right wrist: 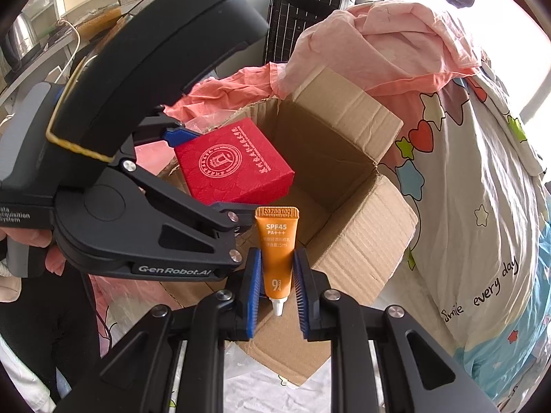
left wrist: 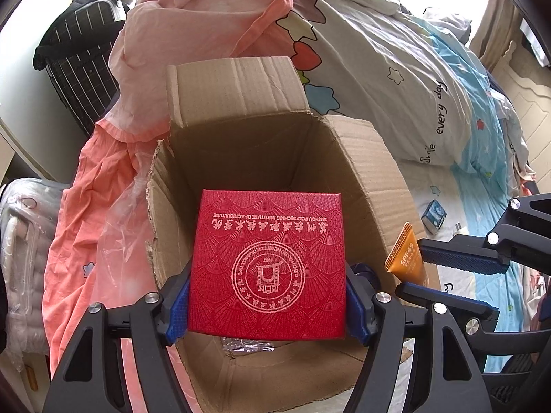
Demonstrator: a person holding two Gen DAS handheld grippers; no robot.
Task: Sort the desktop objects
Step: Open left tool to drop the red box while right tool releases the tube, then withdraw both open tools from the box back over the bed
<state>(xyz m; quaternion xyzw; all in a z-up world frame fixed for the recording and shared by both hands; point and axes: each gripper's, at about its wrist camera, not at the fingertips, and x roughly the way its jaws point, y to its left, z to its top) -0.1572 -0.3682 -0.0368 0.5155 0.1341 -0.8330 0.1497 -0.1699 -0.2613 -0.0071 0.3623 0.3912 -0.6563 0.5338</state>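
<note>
A flat red gift box with a round pink seal is clamped between the blue pads of my left gripper, held over the mouth of an open cardboard carton. In the right wrist view the same red box hangs above the carton, with the left gripper's fingers on its sides. My right gripper is shut on a small orange sunscreen tube, cap end toward the camera, just over the carton's near rim. The tube and the right gripper's fingers show at right in the left wrist view.
The carton sits on a bed among pink clothing and a star-patterned quilt. A small blue packet lies on the sheet to the right. Crumpled clear plastic lies inside the carton. A dark striped bag stands at the back left.
</note>
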